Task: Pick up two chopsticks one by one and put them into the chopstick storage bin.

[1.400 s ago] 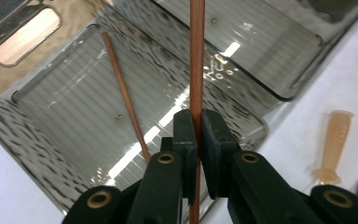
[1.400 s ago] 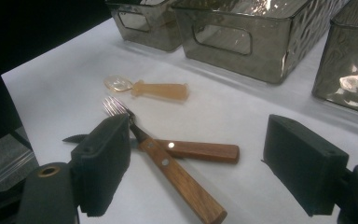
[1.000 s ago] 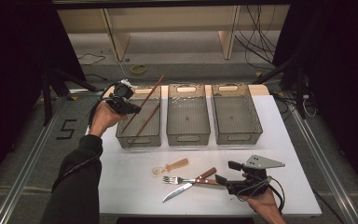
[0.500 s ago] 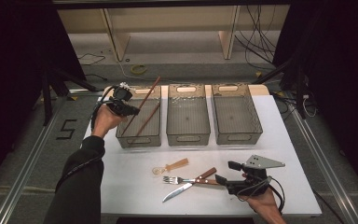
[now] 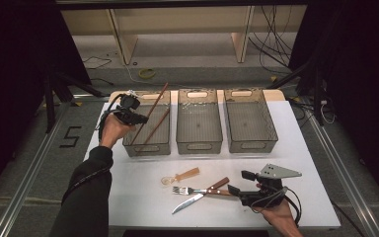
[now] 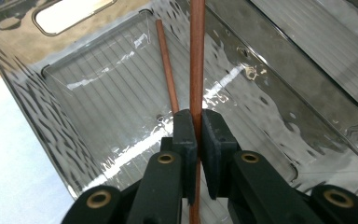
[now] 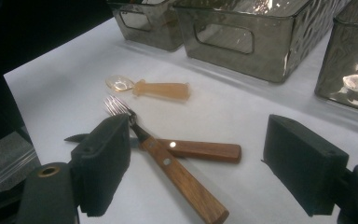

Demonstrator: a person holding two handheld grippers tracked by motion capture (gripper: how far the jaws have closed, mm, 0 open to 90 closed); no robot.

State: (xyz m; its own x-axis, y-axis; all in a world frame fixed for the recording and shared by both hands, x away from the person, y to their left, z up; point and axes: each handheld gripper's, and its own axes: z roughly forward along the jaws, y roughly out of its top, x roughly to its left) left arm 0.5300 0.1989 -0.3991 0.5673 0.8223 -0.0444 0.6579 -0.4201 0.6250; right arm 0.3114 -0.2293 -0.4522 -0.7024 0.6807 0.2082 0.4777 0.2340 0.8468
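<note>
Left gripper (image 6: pixel 197 135): pinching chopstick (image 6: pixel 196 60) over left bin (image 5: pixel 128 140)
Right gripper (image 7: pixel 196 168): gaping beside fork (image 7: pixel 168 163), near bin

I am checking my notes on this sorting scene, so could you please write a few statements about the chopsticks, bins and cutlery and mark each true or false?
1. The left gripper is shut on a chopstick. True.
2. A second chopstick already lies in the left bin. True.
3. The middle bin holds a fork. False: it looks empty; the fork lies on the table.
4. The right gripper is clamped on the knife. False: its jaws stand open above the crossed fork and knife.
5. The small spoon lies on the table near the fork. True.
</note>
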